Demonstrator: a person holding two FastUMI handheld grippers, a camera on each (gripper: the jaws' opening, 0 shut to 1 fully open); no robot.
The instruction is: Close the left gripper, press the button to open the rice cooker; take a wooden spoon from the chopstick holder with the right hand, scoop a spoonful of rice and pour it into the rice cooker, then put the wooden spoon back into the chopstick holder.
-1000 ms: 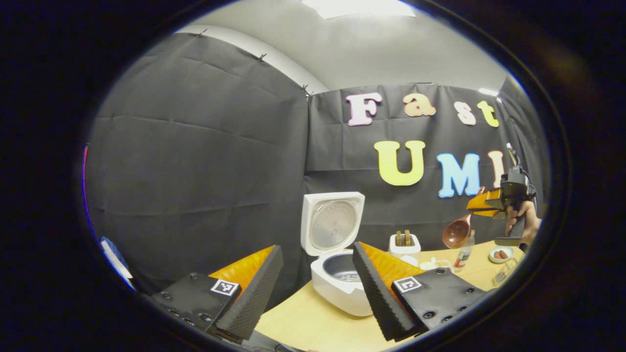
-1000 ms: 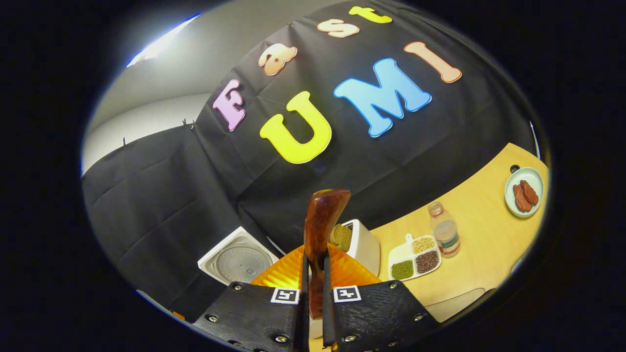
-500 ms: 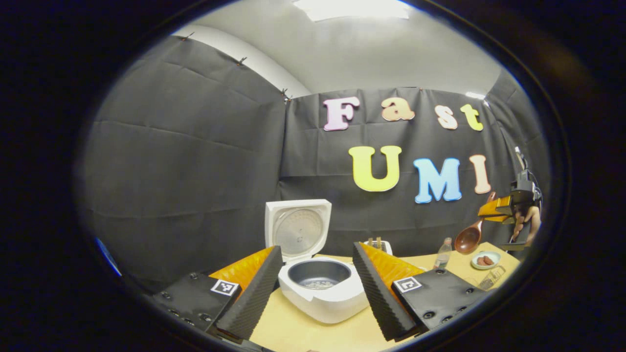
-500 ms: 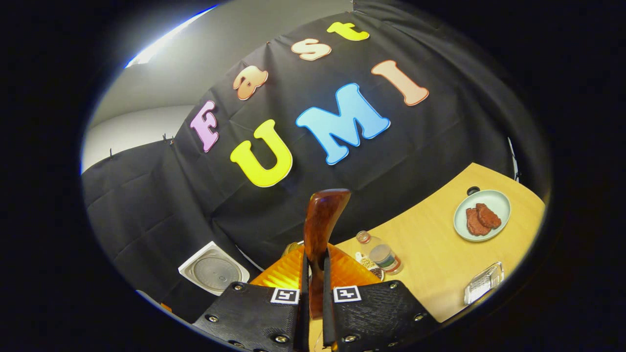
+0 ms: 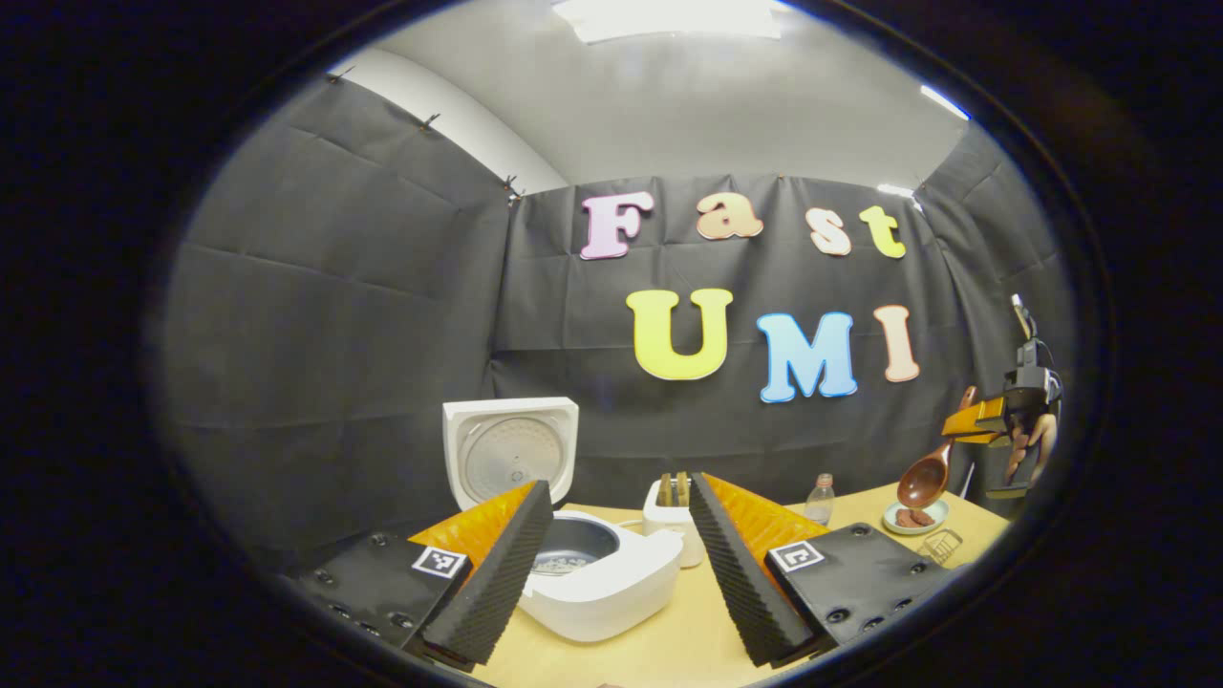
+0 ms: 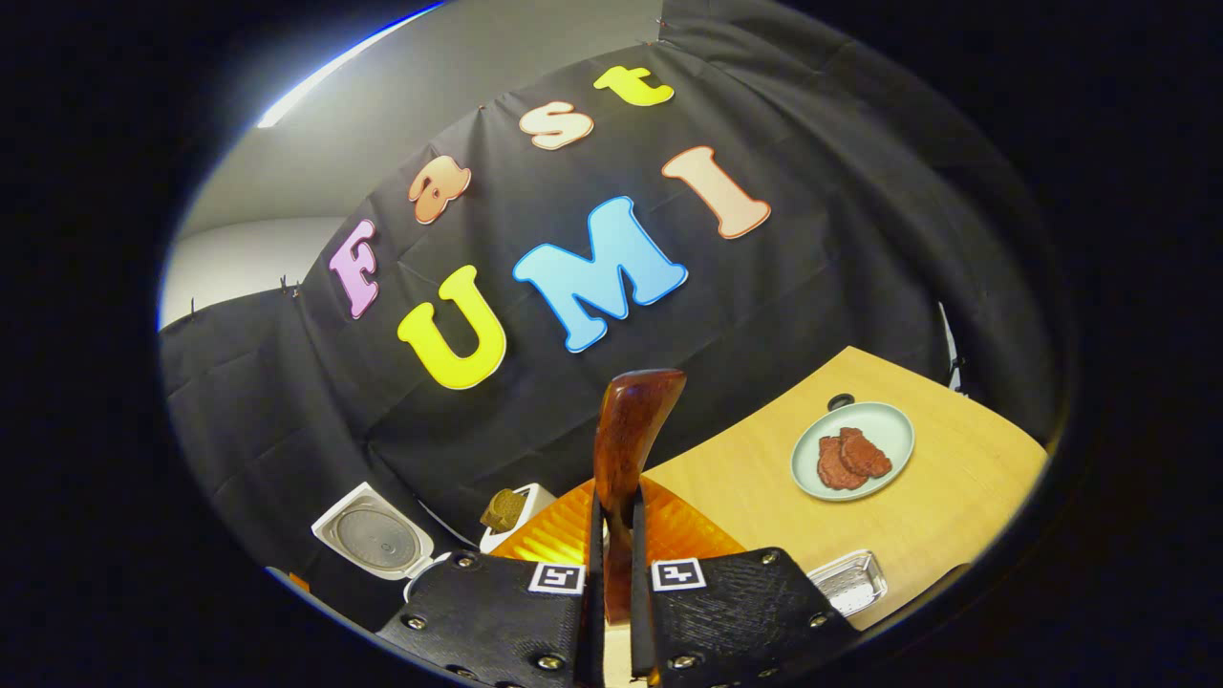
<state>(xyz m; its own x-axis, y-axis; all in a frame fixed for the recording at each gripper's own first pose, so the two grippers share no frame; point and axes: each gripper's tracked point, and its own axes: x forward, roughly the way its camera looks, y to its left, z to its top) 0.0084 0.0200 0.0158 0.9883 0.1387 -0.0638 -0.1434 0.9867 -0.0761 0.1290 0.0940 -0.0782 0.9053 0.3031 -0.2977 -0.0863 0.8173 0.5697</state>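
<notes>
Your right tool (image 6: 611, 573) stays clenched on the handle of the brown wooden spoon (image 6: 626, 449), both fingers pressing its sides. In the left gripper view the spoon's bowl hangs at about 3 o'clock above the pale green plate of reddish patties (image 5: 915, 517), and it has drifted farther right, away from the white rice cooker (image 5: 597, 583), than a second ago. That carries the spoon away from the cooker; whether its bowl holds rice I cannot tell.

Your left tool (image 5: 611, 573) hangs released, its fingers spread wide. The cooker now sits at 6 to 7 o'clock behind its near finger, lid up, so the opening step looks done. The white chopstick holder (image 5: 672, 516) stands just beside the cooker, where the spoon must return. In the right gripper view the plate has slid toward centre and the grain tray and bottle have gone.
</notes>
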